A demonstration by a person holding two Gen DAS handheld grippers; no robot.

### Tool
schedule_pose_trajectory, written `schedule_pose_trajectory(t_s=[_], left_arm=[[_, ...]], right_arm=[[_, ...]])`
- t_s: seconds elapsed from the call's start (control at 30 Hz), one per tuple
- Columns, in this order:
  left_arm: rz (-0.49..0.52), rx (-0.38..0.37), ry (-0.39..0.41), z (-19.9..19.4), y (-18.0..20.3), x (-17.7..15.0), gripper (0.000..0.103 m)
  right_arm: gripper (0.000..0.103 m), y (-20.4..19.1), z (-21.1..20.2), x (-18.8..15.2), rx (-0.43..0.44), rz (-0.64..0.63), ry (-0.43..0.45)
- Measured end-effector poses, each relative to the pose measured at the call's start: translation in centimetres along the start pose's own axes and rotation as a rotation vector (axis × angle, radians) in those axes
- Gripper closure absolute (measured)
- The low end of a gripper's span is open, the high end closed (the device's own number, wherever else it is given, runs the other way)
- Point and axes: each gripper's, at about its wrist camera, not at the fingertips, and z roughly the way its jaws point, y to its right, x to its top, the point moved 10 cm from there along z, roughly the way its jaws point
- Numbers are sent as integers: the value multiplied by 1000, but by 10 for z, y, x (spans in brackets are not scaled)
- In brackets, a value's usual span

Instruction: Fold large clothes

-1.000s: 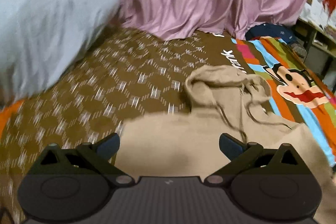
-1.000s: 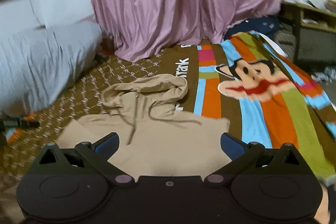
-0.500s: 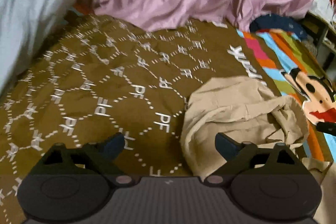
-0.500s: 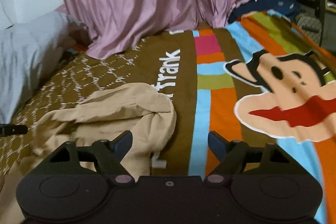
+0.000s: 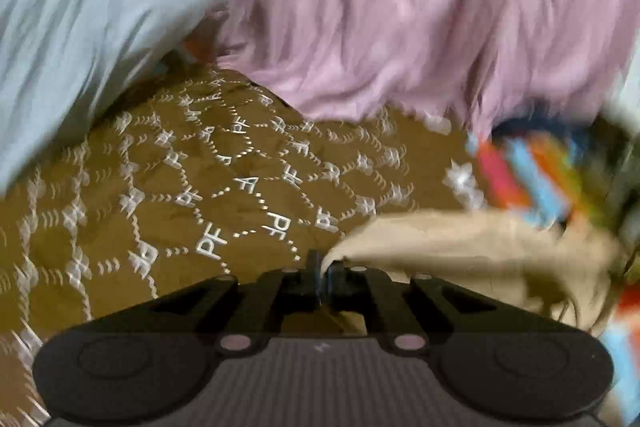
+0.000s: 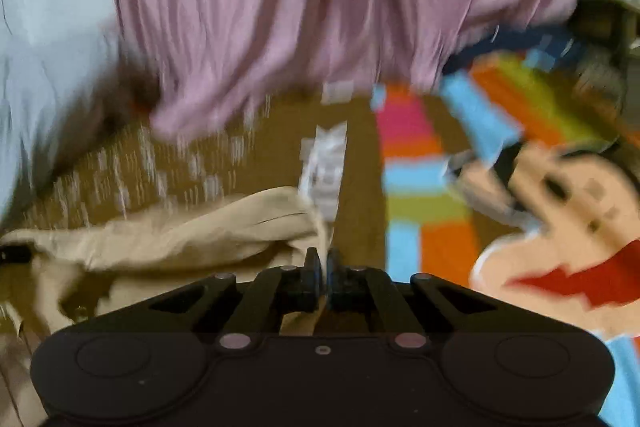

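A beige hoodie (image 5: 472, 247) lies on the brown patterned bedspread (image 5: 180, 195). My left gripper (image 5: 323, 269) is shut on the left edge of its hood, and the cloth stretches away to the right. In the right wrist view the hoodie (image 6: 192, 235) spreads to the left, and my right gripper (image 6: 323, 265) is shut on the right edge of the hood. Both views are blurred by motion.
A pink curtain (image 5: 400, 7) hangs at the back of the bed. A pale grey pillow (image 5: 80, 27) lies at the left. A striped cartoon-monkey blanket (image 6: 520, 187) covers the right side, with dark blue cloth (image 6: 520, 43) behind it.
Both grippers were open over the hoodie; now both have closed on the hood's edges. Both views now show strong motion blur.
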Motion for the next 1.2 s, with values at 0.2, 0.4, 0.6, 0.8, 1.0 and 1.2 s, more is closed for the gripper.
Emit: schedule_pose_trajectory(t_s=[0.2, 0.4, 0.6, 0.8, 1.0, 1.2], left_arm=[[31, -63, 137, -45, 3, -12, 100], [-12, -120, 241, -77, 8, -4, 100], [-8, -181, 295, -113, 2, -24, 100], [103, -142, 271, -121, 6, -53, 100], [183, -165, 277, -152, 15, -62, 100], [266, -144, 119, -162, 7, -108, 99]], right_arm=[[102, 15, -61, -20, -1, -41, 105], [102, 9, -97, -2, 71, 14, 164], [102, 7, -131, 5, 147, 15, 239], [101, 15, -151, -33, 124, -50, 202], [101, 10, -176, -45, 97, -119, 219], [100, 0, -211, -70, 85, -262, 206]])
